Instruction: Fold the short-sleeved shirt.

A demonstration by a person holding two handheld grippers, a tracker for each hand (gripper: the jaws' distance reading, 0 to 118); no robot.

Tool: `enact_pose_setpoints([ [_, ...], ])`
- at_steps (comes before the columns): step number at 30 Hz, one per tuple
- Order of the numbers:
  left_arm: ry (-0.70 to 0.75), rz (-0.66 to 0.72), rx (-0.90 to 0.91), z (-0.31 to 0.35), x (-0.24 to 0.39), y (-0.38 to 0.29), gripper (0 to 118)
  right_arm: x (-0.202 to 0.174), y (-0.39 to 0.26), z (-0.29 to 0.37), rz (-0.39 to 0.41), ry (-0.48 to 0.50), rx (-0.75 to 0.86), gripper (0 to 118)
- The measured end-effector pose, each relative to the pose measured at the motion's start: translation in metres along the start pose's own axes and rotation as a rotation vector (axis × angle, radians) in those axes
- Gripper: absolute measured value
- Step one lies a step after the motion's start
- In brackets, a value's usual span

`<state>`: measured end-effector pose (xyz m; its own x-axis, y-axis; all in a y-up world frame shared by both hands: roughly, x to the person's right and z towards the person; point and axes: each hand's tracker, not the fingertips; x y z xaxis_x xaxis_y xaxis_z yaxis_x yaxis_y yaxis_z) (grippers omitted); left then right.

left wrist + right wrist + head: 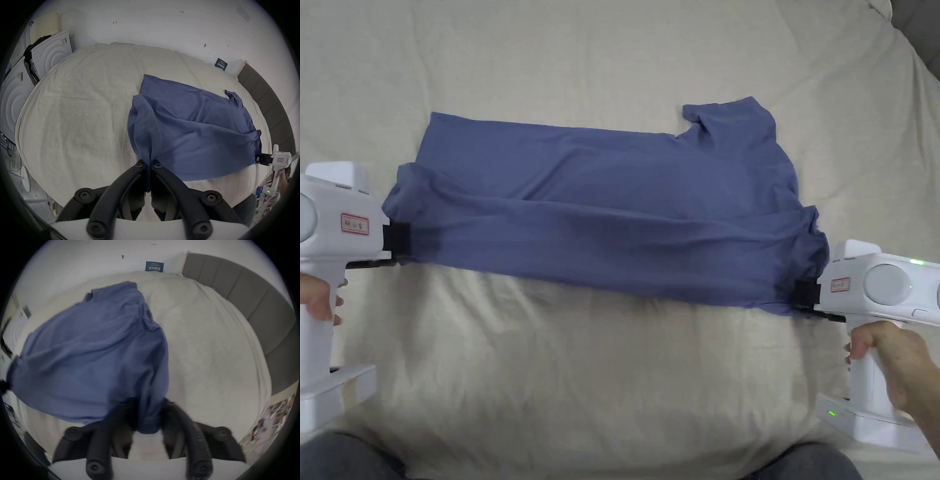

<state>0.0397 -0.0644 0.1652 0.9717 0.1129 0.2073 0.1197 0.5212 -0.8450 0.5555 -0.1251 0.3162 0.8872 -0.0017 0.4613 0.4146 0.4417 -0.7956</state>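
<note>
The blue cotton short-sleeved shirt lay lengthwise between the tools, left tool and right tool each clenched on its near edge, above the cream-sheeted bed.

Bed: the near strip and far half lie bare, open to passage. The blue shirt spans the middle, edge to edge. Grey headboard bounds the right edge; white appliances crowd the left.

"1.23" handwritten on wall
</note>
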Motion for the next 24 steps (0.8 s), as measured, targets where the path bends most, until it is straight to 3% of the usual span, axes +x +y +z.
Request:
enact_pose_setpoints([
  [4, 0.005, 0.078, -0.013, 0.021, 0.002, 0.003, 5, 0.010, 0.013, 0.037, -0.028, 0.055, 0.009, 11],
  [7, -0.067, 0.165, 0.042, 0.049, -0.012, 0.005, 5, 0.025, 0.016, 0.082, -0.085, 0.126, 0.080, 11],
  [13, -0.006, 0.130, 0.068, 0.080, -0.035, -0.047, 5, 0.038, -0.043, 0.129, -0.086, 0.183, 0.110, 11],
  [15, 0.023, 0.129, 0.007, 0.069, -0.040, -0.075, 5, 0.035, -0.071, 0.121, -0.090, 0.175, 0.085, 11],
  [17, 0.047, 0.124, -0.067, 0.053, -0.041, -0.100, 9, 0.032, -0.095, 0.104, -0.040, 0.125, 0.055, 11],
  [18, 0.059, 0.122, -0.076, 0.045, -0.041, -0.109, 19, 0.029, -0.105, 0.099, -0.040, 0.120, 0.042, 12],
  [20, 0.141, 0.096, -0.071, 0.037, -0.040, -0.121, 77, 0.027, -0.119, 0.091, -0.051, 0.113, 0.029, 21],
  [21, 0.163, 0.088, -0.065, 0.035, -0.040, -0.124, 99, 0.028, -0.119, 0.090, -0.055, 0.101, 0.041, 39],
  [22, 0.163, 0.090, -0.049, 0.039, -0.039, -0.123, 117, 0.028, -0.119, 0.093, -0.050, 0.077, 0.058, 76],
  [23, 0.151, 0.094, -0.009, 0.047, -0.038, -0.121, 118, 0.028, -0.118, 0.099, -0.030, 0.050, 0.092, 98],
  [24, 0.125, 0.091, 0.050, 0.058, -0.037, -0.116, 118, 0.030, -0.114, 0.107, -0.020, 0.042, 0.135, 107],
])
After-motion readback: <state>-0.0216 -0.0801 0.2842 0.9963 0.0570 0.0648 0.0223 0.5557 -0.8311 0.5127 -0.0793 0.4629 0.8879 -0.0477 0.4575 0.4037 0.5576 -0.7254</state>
